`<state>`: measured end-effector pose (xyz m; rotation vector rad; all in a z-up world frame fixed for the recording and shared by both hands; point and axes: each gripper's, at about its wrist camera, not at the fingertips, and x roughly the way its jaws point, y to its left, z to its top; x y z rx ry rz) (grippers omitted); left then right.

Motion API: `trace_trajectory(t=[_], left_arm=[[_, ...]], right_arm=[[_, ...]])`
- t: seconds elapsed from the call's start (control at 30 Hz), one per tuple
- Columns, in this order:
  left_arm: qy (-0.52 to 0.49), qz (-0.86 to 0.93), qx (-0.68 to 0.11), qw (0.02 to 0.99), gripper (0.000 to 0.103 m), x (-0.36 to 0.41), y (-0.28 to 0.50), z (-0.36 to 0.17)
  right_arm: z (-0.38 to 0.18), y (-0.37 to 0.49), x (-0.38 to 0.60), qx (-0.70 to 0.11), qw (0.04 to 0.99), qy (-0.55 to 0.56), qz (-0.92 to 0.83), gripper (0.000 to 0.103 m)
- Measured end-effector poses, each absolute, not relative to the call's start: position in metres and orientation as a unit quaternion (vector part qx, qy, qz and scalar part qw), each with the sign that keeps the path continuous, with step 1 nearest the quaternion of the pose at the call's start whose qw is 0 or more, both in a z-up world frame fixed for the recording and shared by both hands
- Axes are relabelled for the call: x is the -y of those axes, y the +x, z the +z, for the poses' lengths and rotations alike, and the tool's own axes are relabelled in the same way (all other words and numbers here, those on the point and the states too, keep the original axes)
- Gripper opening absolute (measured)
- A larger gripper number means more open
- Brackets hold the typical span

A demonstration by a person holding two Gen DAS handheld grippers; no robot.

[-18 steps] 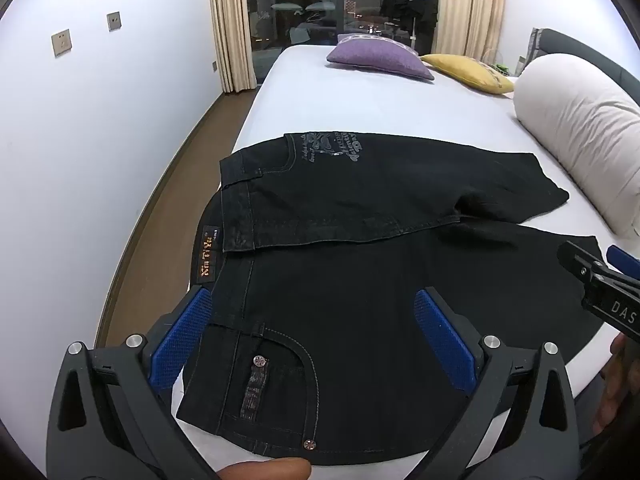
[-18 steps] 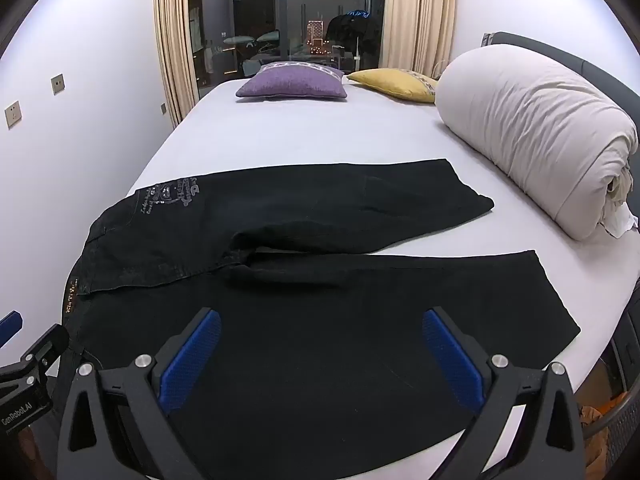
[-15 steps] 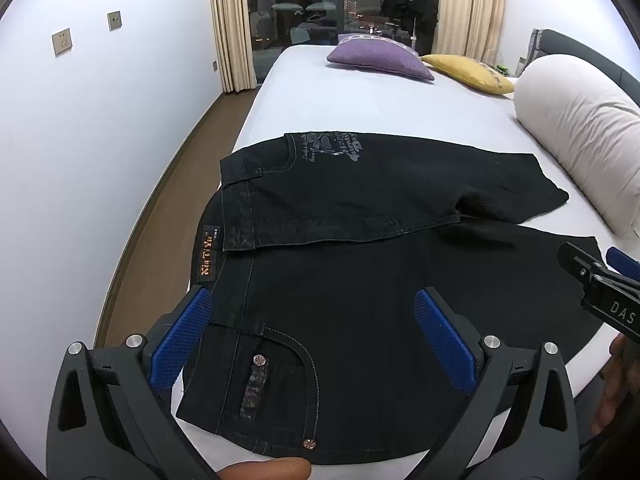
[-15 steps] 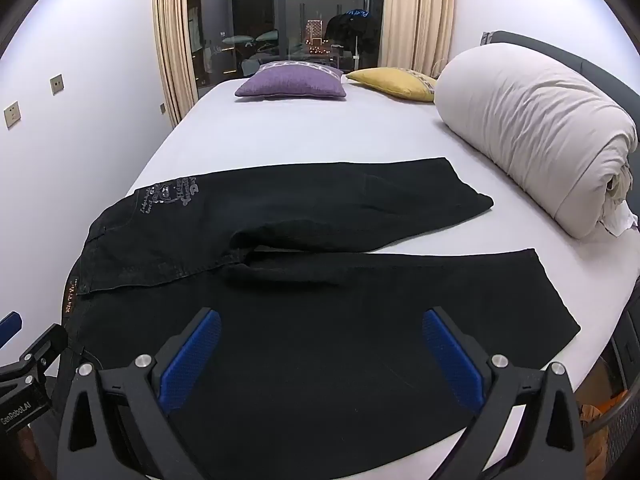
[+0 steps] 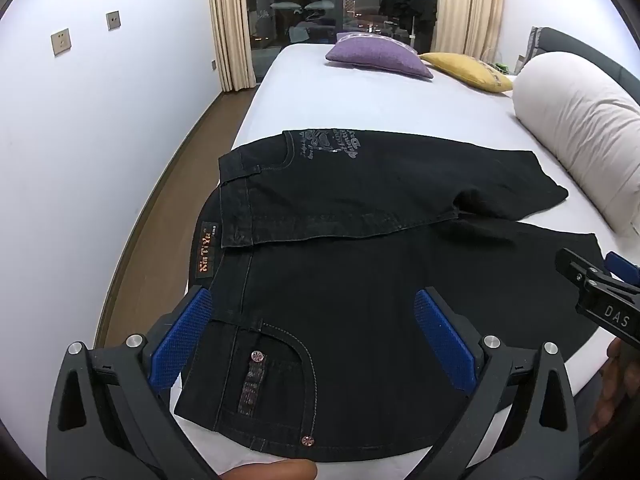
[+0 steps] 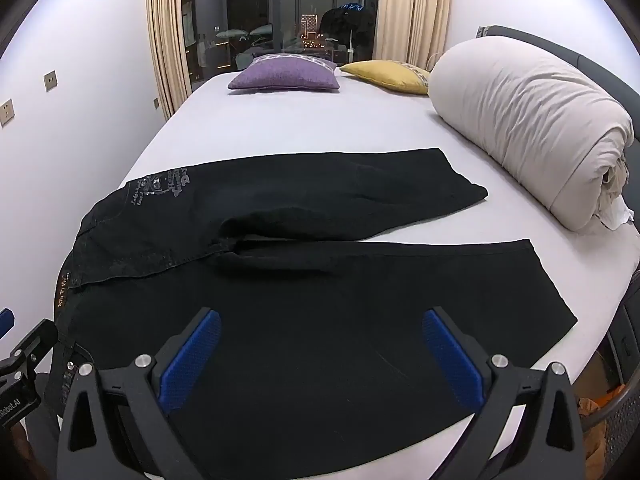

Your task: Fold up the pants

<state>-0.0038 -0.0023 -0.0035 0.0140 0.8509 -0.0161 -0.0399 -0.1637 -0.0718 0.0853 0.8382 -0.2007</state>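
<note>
Black pants (image 5: 360, 280) lie flat across the near end of a white bed (image 5: 360, 96), waistband to the left, both legs running right. They also show in the right wrist view (image 6: 320, 280). The far half of the waist is folded over, showing a grey print (image 5: 328, 142). My left gripper (image 5: 312, 332) is open and empty, held above the near pocket by the waistband. My right gripper (image 6: 320, 348) is open and empty, held above the near leg. The right gripper's tip (image 5: 592, 296) shows at the right edge of the left wrist view.
A large rolled cream duvet (image 6: 528, 120) lies along the bed's right side. A purple pillow (image 6: 284, 74) and a yellow pillow (image 6: 388, 76) sit at the far end. The floor (image 5: 168, 216) and a white wall are left of the bed. A basket (image 6: 616, 412) stands at right.
</note>
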Motion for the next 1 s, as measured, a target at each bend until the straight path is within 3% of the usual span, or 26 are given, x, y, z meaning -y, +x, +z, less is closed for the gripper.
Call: trace_trajectory(t=[1.0], left_arm=[[0.007,-0.008,-0.414,0.910,0.103,0.0019,-0.0067,-0.0047]], right_arm=[[-0.0754,-0.0427,0.1606,-0.412,0.905,0.038,-0.097,0.103]])
